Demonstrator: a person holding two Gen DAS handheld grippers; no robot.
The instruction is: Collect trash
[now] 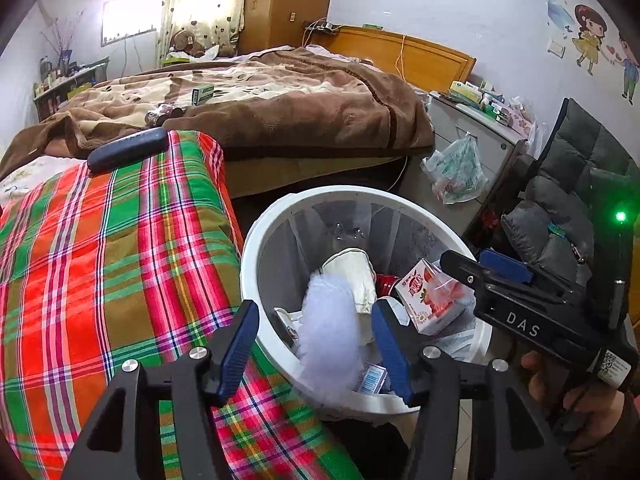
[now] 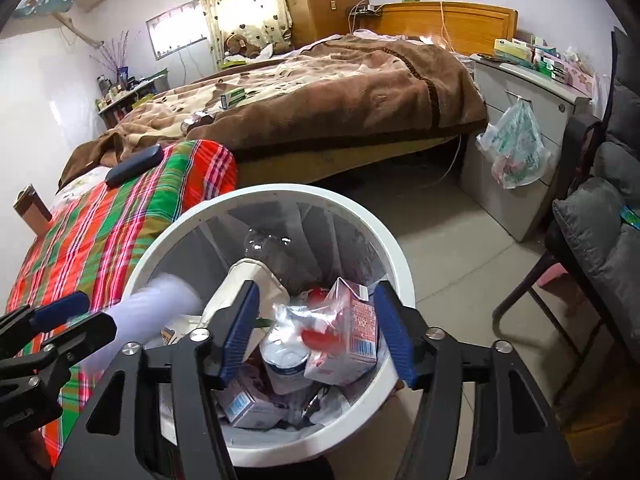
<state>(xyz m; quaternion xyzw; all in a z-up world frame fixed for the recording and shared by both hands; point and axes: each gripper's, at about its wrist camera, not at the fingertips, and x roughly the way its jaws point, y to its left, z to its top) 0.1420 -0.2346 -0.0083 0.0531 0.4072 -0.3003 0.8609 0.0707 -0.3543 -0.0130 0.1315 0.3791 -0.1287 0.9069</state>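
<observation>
A white trash bin (image 1: 256, 240) (image 2: 396, 280) stands on the floor beside the bed, holding cartons, a paper cup, a clear bottle and wrappers. My left gripper (image 1: 316, 348) is open above its near rim; a blurred white piece (image 1: 332, 328) is in the air between its fingers, also seen in the right wrist view (image 2: 160, 300). My right gripper (image 2: 316, 332) is open and empty over the bin; it also shows in the left wrist view (image 1: 480, 268). A pink strawberry carton (image 1: 432, 296) (image 2: 352, 336) lies in the bin. A green box (image 1: 202, 94) (image 2: 232, 98) and a crumpled can (image 1: 160, 114) lie on the brown blanket.
A plaid quilt (image 1: 100, 260) covers the bed's near end, with a dark blue case (image 1: 128, 150) on it. A grey cabinet (image 2: 516, 128) with a hanging plastic bag (image 2: 516, 148) stands right. A chair with grey cushions (image 2: 600, 232) is at far right. Tiled floor (image 2: 460, 248) lies between.
</observation>
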